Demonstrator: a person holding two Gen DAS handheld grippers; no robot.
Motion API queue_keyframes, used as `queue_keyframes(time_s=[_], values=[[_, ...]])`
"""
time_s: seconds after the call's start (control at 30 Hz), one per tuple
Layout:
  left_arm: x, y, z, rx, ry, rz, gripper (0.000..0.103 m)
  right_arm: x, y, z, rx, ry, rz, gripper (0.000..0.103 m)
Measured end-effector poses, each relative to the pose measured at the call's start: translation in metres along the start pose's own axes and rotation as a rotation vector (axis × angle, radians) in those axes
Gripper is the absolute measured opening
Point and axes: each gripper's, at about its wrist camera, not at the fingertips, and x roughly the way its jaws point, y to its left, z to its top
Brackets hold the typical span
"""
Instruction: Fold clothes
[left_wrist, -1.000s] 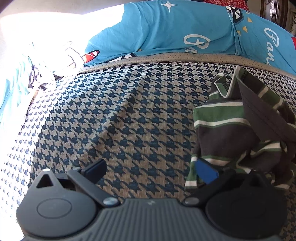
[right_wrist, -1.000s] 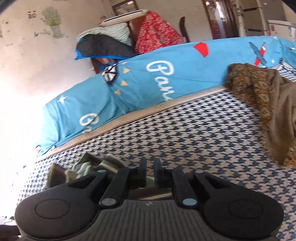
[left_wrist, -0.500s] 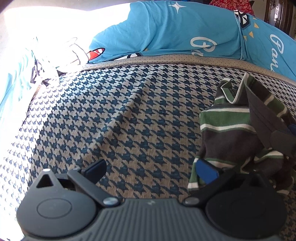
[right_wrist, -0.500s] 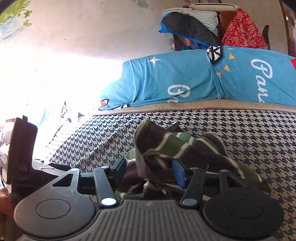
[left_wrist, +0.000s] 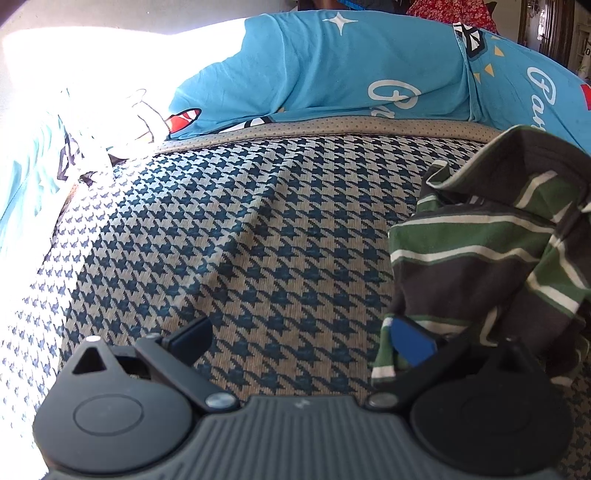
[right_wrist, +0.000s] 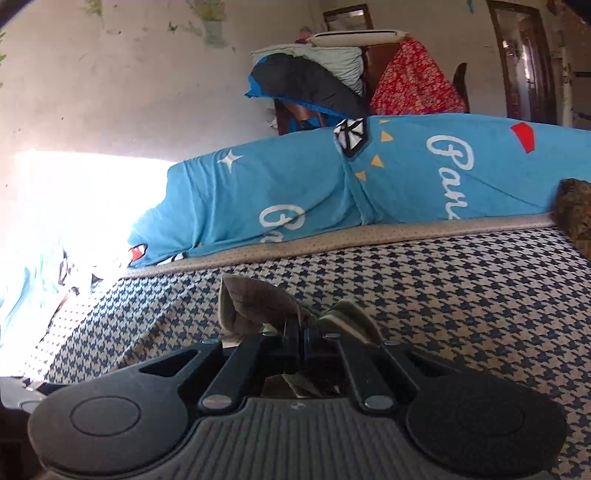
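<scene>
A dark grey shirt with green and white stripes (left_wrist: 480, 266) lies crumpled on the houndstooth bed cover (left_wrist: 240, 240), to the right in the left wrist view. My left gripper (left_wrist: 301, 338) is open wide just above the cover. Its right blue pad (left_wrist: 410, 343) touches the shirt's edge, and nothing lies between the fingers. In the right wrist view my right gripper (right_wrist: 301, 328) is shut on a bunch of the same shirt (right_wrist: 251, 306), and cloth rises on both sides of the fingers.
A blue printed quilt (right_wrist: 295, 192) runs along the far edge of the bed (right_wrist: 369, 236). A brown patterned garment (right_wrist: 576, 214) lies at the right. Behind the bed a chair carries piled clothes (right_wrist: 332, 81). Strong sunlight washes out the left side.
The right gripper swung towards the striped shirt, opened over it and shut on a bunch of it. In the left wrist view the shirt's top fold has lifted. The left gripper stayed put.
</scene>
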Motion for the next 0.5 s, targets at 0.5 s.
queue_keyframes(time_s=[0.5], values=[[-0.002, -0.021, 0.001, 0.046, -0.033, -0.062, 0.103, -0.037, -0.111, 0.019, 0.296, -0.054, -0.344, 0.003]])
